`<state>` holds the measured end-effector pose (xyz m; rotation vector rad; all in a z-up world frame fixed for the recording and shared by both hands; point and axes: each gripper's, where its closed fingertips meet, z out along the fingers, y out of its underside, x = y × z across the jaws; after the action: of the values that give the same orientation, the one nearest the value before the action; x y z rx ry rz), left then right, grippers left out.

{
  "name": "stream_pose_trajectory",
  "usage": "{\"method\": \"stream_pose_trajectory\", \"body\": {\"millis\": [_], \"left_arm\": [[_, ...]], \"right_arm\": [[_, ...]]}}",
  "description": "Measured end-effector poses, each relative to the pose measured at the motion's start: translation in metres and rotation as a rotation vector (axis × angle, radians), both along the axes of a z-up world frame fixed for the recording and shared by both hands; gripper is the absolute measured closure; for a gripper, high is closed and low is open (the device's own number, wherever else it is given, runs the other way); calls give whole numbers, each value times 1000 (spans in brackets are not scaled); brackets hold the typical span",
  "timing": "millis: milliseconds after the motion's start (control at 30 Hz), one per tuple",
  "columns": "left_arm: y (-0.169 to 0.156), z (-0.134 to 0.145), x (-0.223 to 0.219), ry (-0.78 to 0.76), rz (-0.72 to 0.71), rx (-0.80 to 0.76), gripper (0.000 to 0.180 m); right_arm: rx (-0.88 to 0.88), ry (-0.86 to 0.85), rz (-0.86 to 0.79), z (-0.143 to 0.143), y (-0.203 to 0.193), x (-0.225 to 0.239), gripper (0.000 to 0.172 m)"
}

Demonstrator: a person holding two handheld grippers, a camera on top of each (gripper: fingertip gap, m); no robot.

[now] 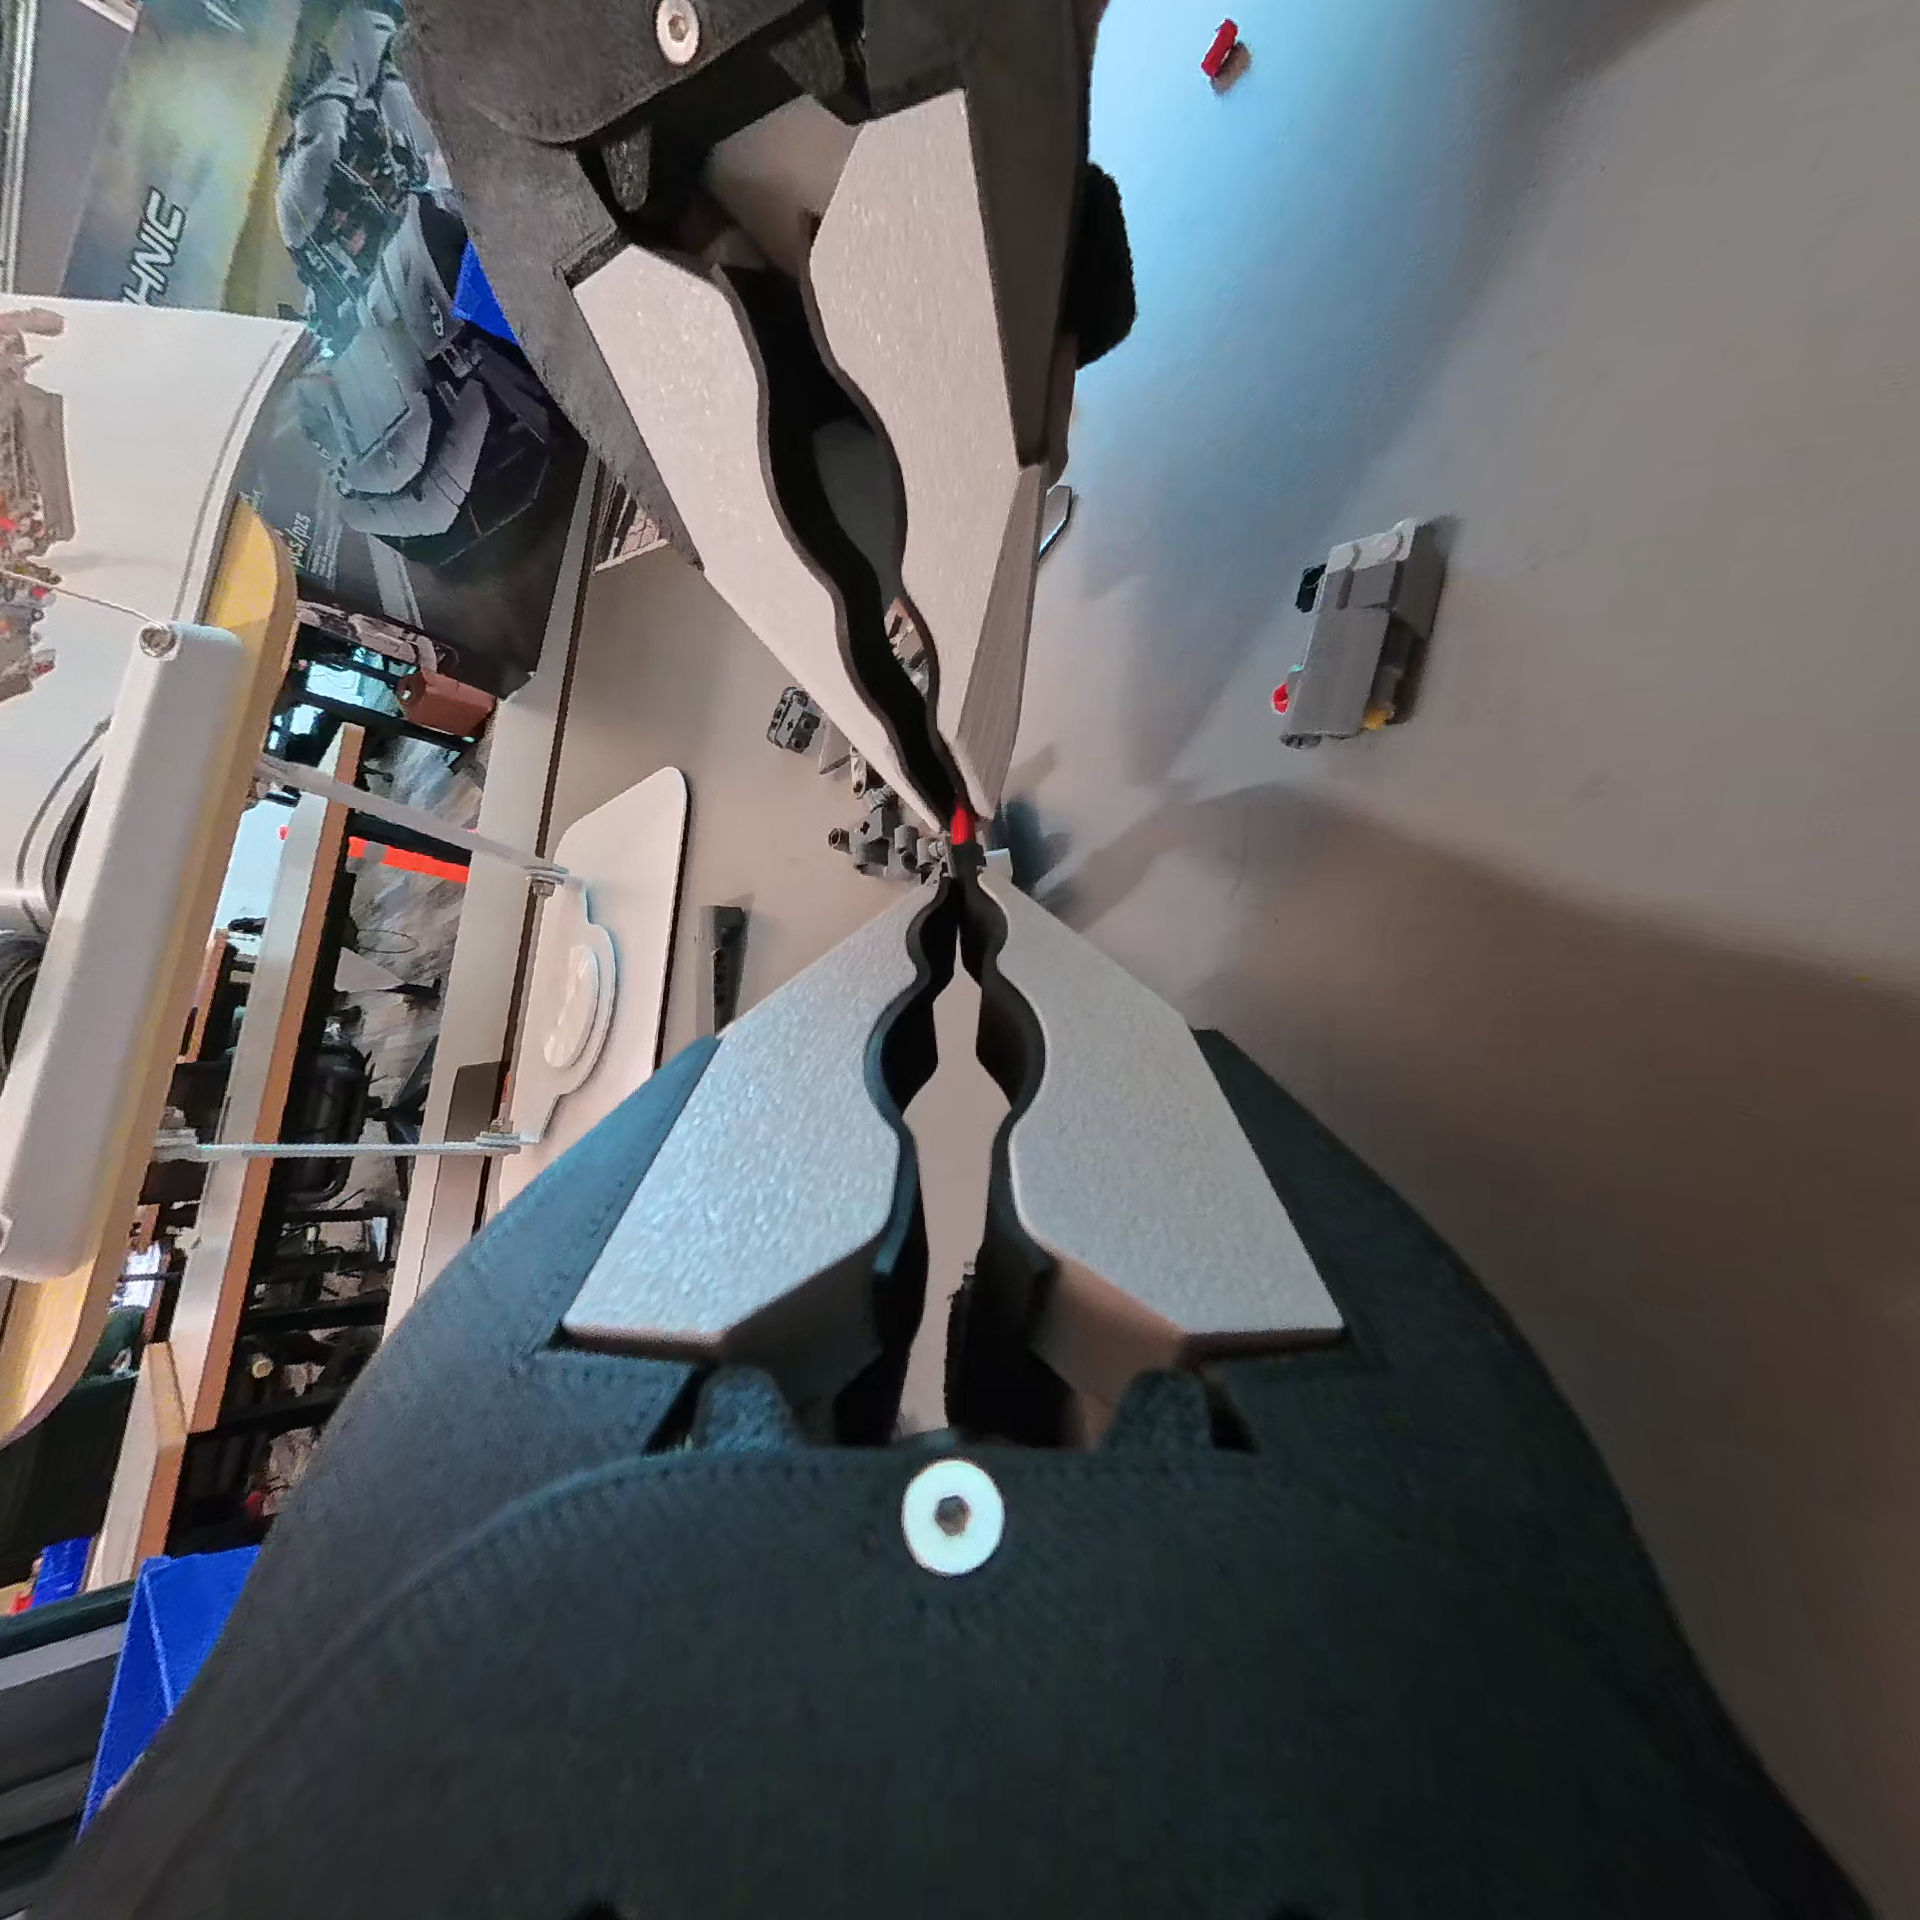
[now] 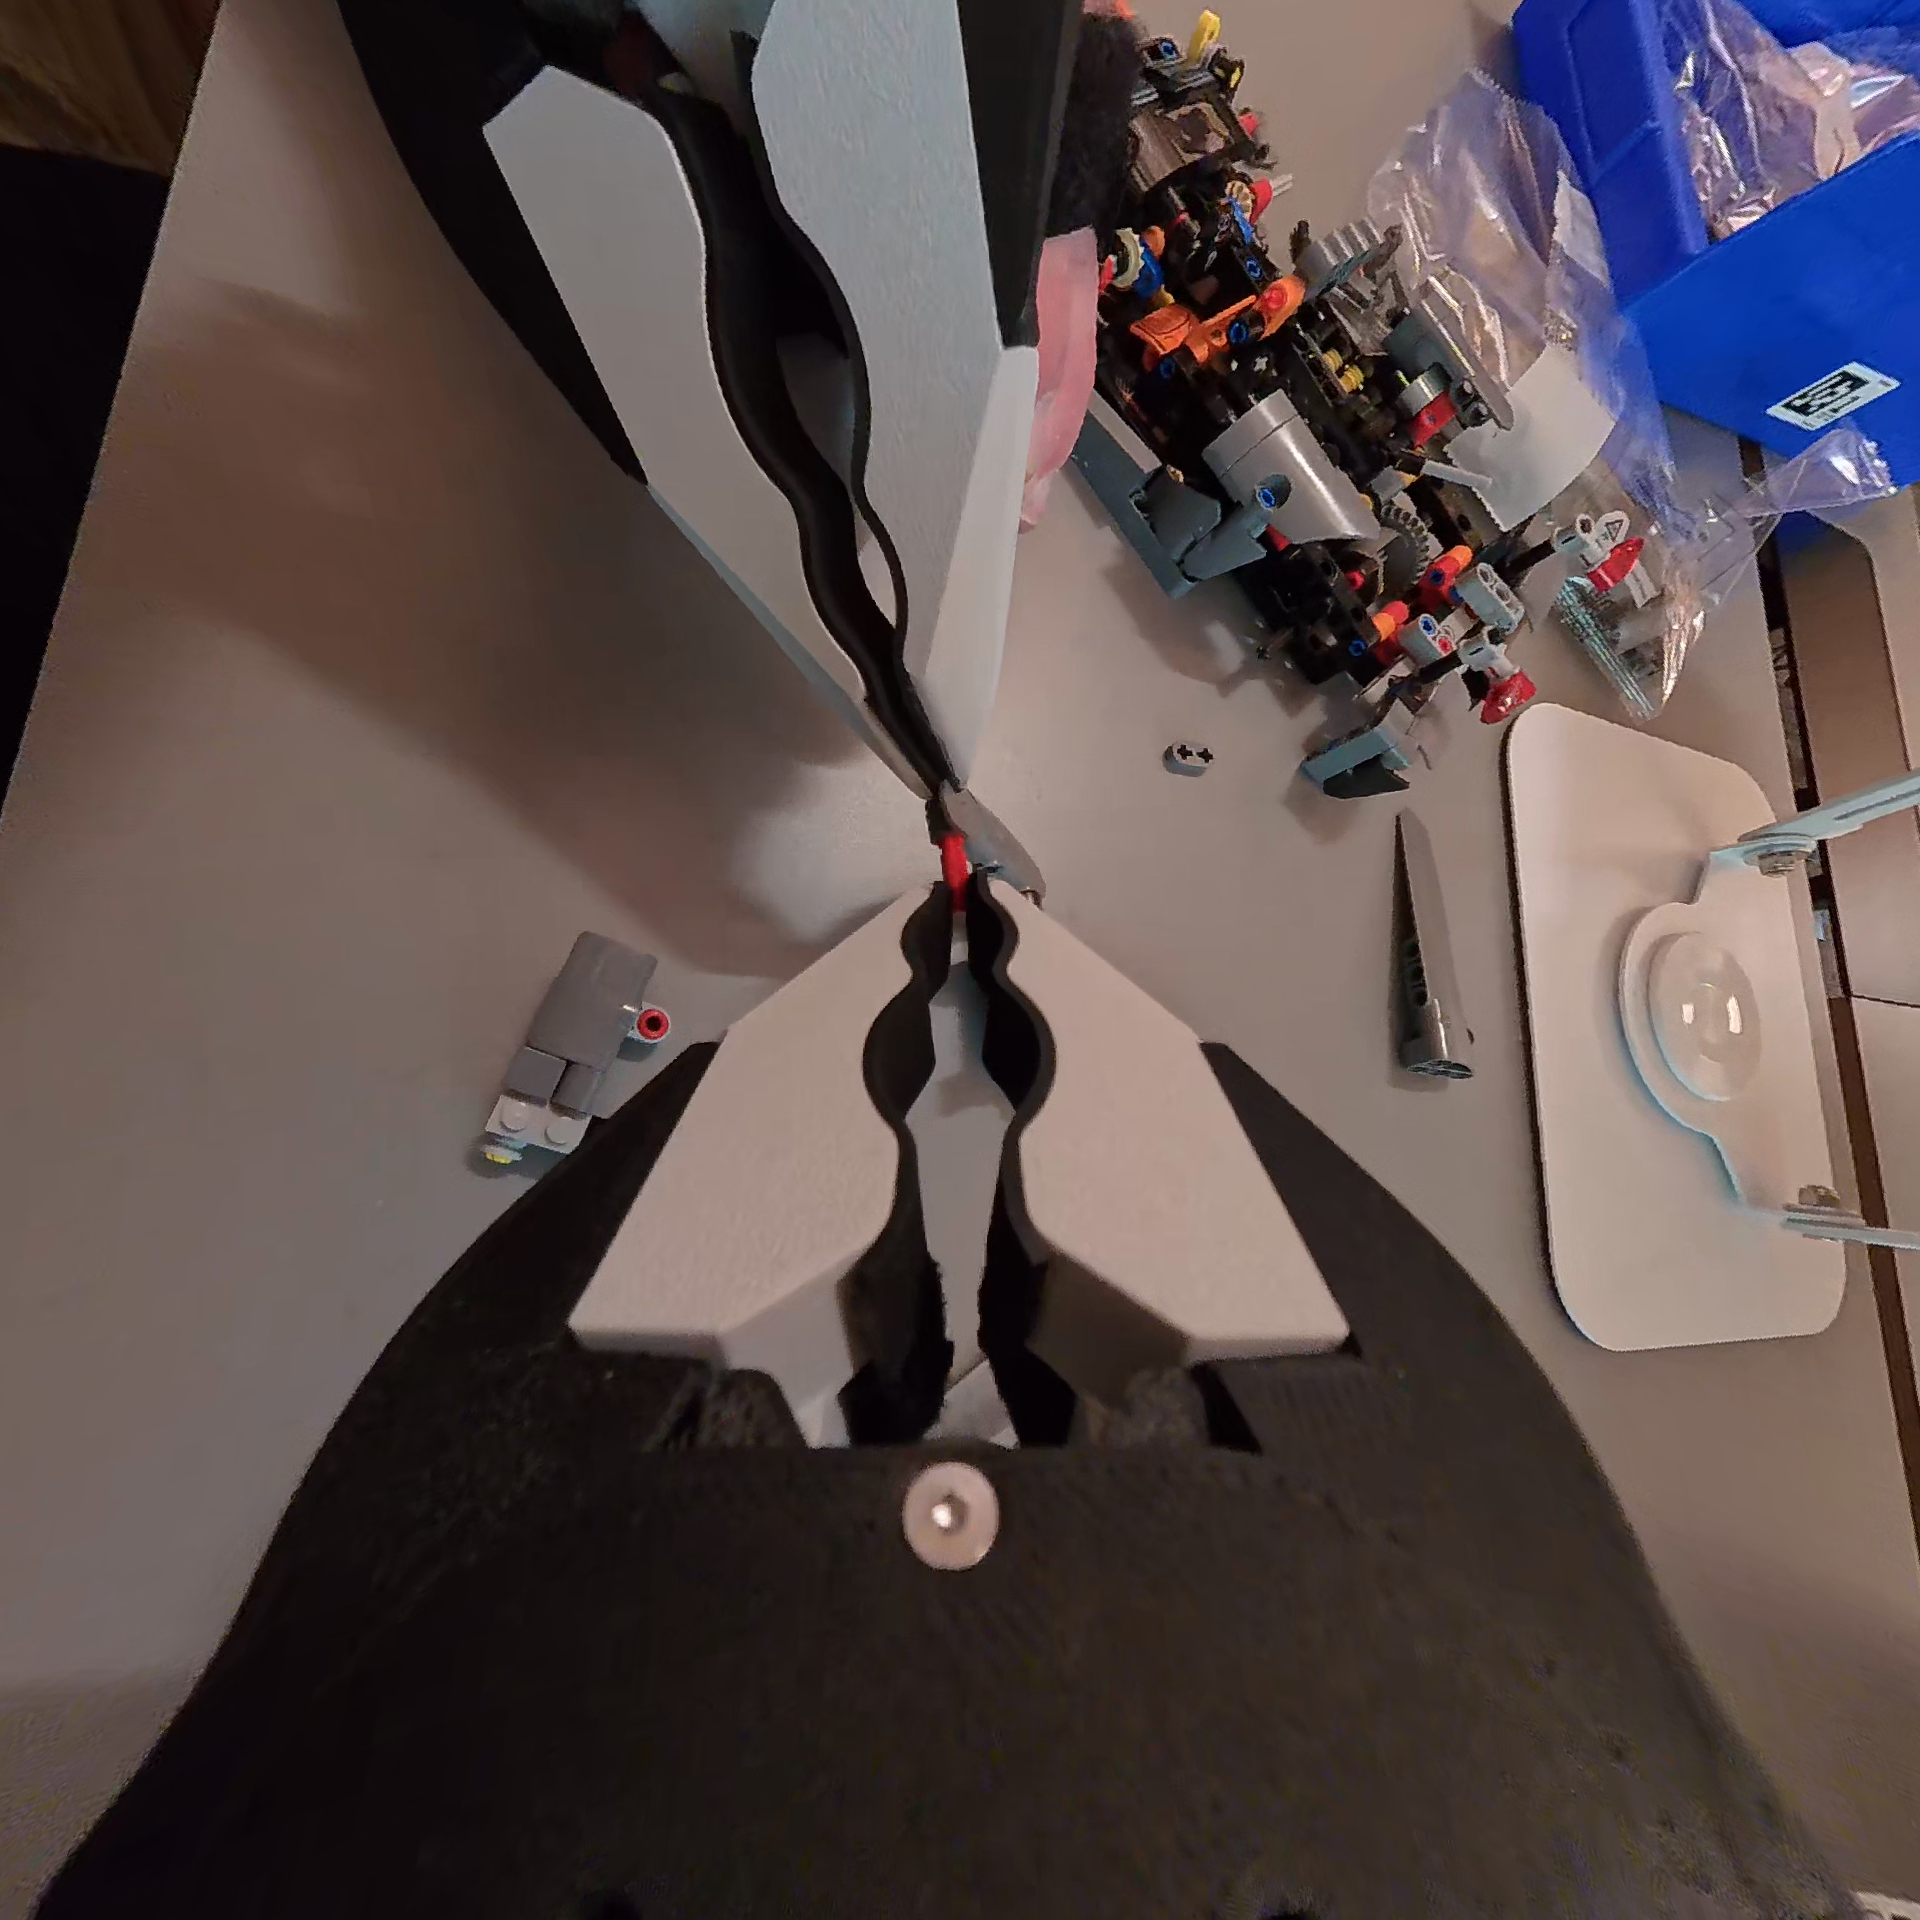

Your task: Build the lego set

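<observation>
Now, starting at the left of the right wrist view: a small grey brick assembly [image 2: 571, 1049] with a red-ringed stud lies on the table [image 2: 312, 727], just beside your right gripper's body and clear of the fingertips. Don't let the gripper body sweep into it.

At the centre the two grippers meet tip to tip above the table. Your left gripper [image 1: 961, 883] has its fingers closed right down on a small grey piece [image 2: 987, 831] with a dark end. Your right gripper [image 2: 958, 906] is closed just as tightly on a short red pin [image 2: 950, 864], with only the tips of its fingers pinching it. The pin and the grey piece touch between the two sets of fingertips. From here I judge the grips to be shallow, so any twist could roll the pin out. Line the pin up along its own axis, press straight, and squeeze no less than you do now.

Further right, a little grey link [image 2: 1190, 756] and a dark tapered panel [image 2: 1423, 956] lie loose on the table, well apart from the fingertips. Beyond them are a half-built model [image 2: 1351, 416], a white base plate [image 2: 1662, 1195], clear plastic bags [image 2: 1558, 260] and a blue bin [image 2: 1766, 260]. None of these crowds your working spot.
</observation>
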<state>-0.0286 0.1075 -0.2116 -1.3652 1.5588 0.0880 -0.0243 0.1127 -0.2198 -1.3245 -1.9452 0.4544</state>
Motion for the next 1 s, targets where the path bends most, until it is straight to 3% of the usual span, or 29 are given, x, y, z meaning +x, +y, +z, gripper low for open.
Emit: {"method": "stream_pose_trajectory", "body": {"millis": [533,1000], "left_arm": [[-7,-24,1,164,-8,137,180],[-4,-28,3,182,-10,195,180]], "right_arm": [[126,6,-50,-16,-6,2,172],[306,-37,-58,-20,-2,5,172]]}}
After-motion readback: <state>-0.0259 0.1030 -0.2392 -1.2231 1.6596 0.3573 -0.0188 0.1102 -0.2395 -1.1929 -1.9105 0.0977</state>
